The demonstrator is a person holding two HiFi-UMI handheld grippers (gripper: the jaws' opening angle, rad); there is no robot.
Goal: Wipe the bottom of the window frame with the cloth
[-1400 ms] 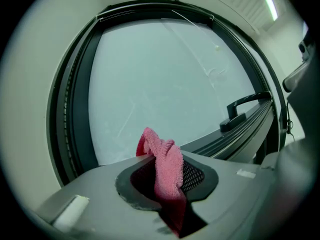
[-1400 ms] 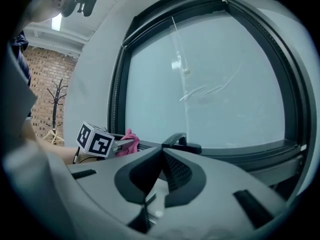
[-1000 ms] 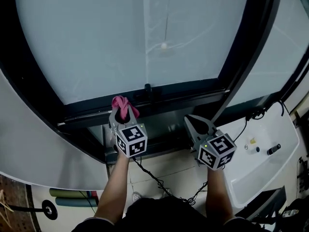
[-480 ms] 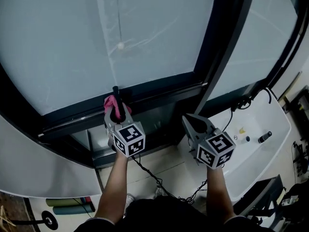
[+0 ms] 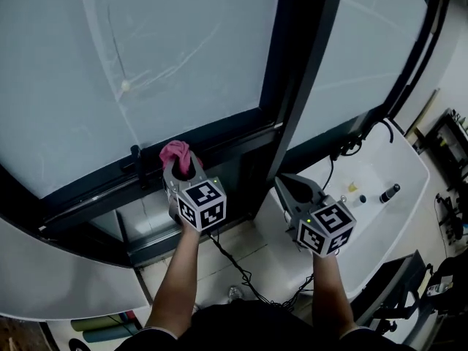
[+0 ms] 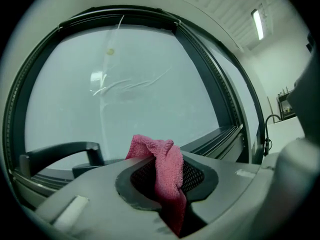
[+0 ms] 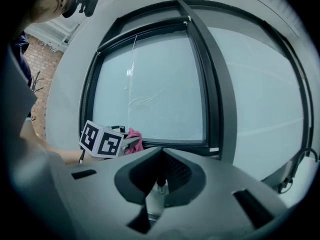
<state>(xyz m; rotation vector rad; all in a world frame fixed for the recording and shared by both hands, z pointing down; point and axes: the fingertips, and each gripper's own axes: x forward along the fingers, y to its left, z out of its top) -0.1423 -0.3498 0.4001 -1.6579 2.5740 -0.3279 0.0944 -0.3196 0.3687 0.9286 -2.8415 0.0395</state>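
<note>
Cloth (image 5: 175, 152), pink and bunched, sits at the bottom rail of the window frame (image 5: 227, 131), just right of a black handle (image 5: 135, 159) on that rail. From the head view I can't tell whether it actually presses on the rail.

The left gripper view fills in what the head view lacks. The left gripper (image 6: 162, 184) has its jaws pinched on the cloth (image 6: 162, 166), a fold poking out above them and a tail hanging down between. The handle (image 6: 65, 151) is close on the left in that view.

The right gripper view gives me a side look. It shows the left gripper's marker cube (image 7: 101, 139) with the cloth (image 7: 133, 139) at its tip, level with the lower edge of the frame (image 7: 170, 145).

The right gripper (image 5: 289, 185) hangs apart from the frame, below and right of the upright bar (image 5: 300, 86). Its jaws are pressed together with nothing between them.

For room, the rail runs open from the cloth rightward to that upright bar. A white basin (image 5: 402, 210) lies to the right of the right gripper, and a black cable (image 5: 234, 265) trails below between my two arms.
</note>
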